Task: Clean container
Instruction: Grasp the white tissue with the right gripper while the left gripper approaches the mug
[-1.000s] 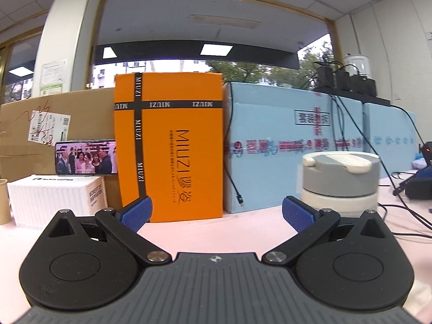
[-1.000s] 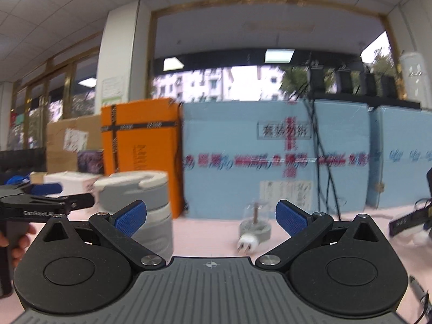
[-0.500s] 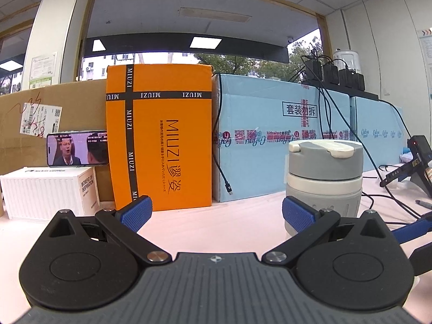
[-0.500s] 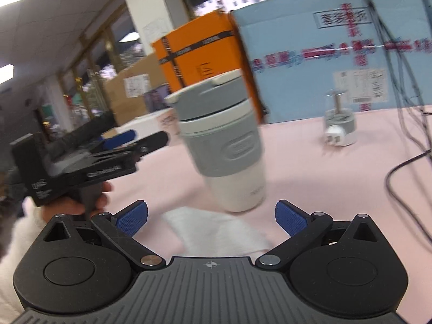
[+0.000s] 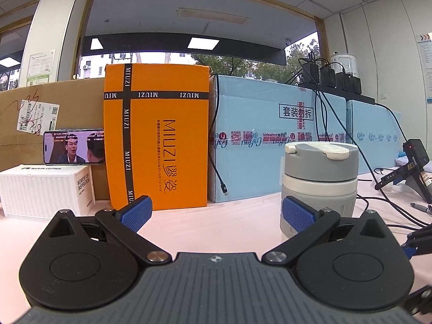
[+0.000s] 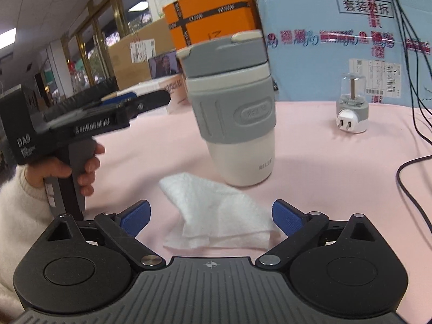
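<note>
A white travel cup with a grey sleeve and grey lid [image 6: 237, 113] stands upright on the pink table; in the left wrist view the cup [image 5: 320, 178] is just beyond my right fingertip. A crumpled white tissue [image 6: 216, 210] lies on the table in front of the cup. My right gripper [image 6: 210, 218] is open and empty, low over the tissue, its fingers on either side of it. My left gripper [image 5: 217, 213] is open and empty, left of the cup; its body also shows in the right wrist view [image 6: 81, 124], held by a hand.
An orange box [image 5: 156, 135], a blue carton [image 5: 275, 140] and a brown carton [image 5: 51, 113] line the table's back. A white box [image 5: 46, 191] with a phone [image 5: 74, 147] on it stands at left. A plug adapter [image 6: 351, 108] and black cables [image 6: 413, 162] lie at right.
My right gripper has tilted down and come close to the cup, bringing the tissue between its fingers. My left gripper has moved nearer to the cup, which now looks larger.
</note>
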A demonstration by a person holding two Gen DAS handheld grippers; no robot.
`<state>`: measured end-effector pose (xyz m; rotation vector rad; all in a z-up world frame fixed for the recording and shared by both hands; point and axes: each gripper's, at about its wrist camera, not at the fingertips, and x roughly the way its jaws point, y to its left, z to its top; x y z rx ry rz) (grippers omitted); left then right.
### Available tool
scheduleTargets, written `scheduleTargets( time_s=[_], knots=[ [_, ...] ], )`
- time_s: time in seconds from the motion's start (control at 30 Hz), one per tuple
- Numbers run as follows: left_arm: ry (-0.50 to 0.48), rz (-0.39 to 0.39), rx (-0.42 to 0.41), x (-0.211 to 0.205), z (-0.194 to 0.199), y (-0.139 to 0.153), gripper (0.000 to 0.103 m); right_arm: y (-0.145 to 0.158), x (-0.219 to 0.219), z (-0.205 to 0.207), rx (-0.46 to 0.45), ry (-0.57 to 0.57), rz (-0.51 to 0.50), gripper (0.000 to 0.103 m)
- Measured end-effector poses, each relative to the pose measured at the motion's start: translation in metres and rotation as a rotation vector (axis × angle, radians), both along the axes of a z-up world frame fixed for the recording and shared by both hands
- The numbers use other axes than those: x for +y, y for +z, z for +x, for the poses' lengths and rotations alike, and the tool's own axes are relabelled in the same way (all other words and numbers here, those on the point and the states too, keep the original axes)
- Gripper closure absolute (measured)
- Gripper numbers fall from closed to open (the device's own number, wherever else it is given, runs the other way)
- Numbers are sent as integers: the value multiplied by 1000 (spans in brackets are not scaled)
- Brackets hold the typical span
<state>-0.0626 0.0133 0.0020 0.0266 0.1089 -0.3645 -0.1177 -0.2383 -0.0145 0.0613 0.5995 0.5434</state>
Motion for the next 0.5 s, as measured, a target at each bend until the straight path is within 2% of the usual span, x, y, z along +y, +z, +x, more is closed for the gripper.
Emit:
scheduleTargets(
  time_s=[0.13,0.17,0.23,0.27,0.33,0.43,0.5],
  knots=[
    [-17,0,-5,-1,-1,0,0,-5,7,-2,5,25,-52,48],
    [-25,-2,-7,0,-2,0,0,-6,7,-3,2,30,-59,52],
    [-44,-7,-14,-1,-3,0,0,-6,8,-5,-4,42,-65,67],
    [-51,-6,-18,-1,-4,0,0,-6,7,-7,-5,50,-62,70],
    [-68,-5,-26,-2,-5,0,0,-7,9,-10,-21,54,-69,83],
    [-95,-4,-38,-4,-7,0,0,-4,4,-15,-55,37,-25,91],
    [-113,-4,-46,-5,-9,1,0,3,-5,-20,-91,19,47,91]
  ],
)
